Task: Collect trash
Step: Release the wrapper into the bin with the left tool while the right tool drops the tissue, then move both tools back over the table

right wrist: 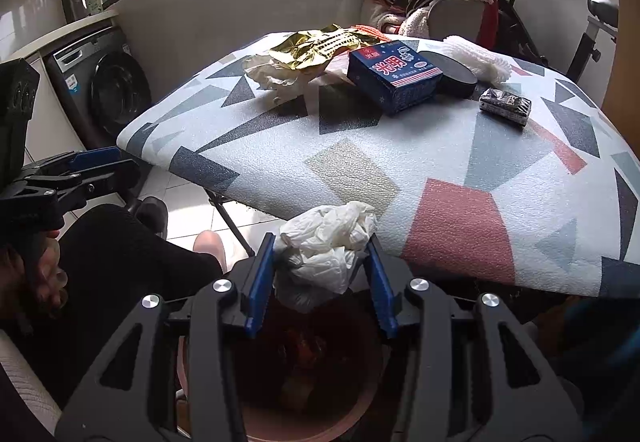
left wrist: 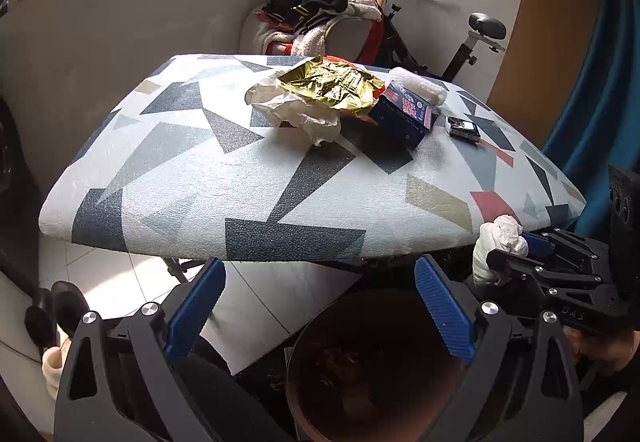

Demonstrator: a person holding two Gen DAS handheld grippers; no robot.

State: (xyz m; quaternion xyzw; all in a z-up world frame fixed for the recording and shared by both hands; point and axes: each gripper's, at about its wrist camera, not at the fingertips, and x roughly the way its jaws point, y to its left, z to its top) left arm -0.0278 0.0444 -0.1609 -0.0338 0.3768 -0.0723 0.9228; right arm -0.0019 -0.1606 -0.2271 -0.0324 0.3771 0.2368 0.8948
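Right wrist view: right gripper (right wrist: pixel 322 274) fingers clenched on crumpled tissue (right wrist: pixel 326 242), hanging over bin (right wrist: pixel 312 394) at 6 o'clock. Step: drop-off; next, release. Left gripper (left wrist: pixel 320 306) fingers spread, empty. Left on worktop (right wrist: pixel 440 178), around 12 o'clock: one gold wrapper (right wrist: pixel 316 44), one blue box (right wrist: pixel 394 76), one small dark packet (right wrist: pixel 505 105).

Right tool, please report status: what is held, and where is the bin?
Right tool shut on white tissue wad. Left tool open, empty. Bin directly below wad. Nothing between.
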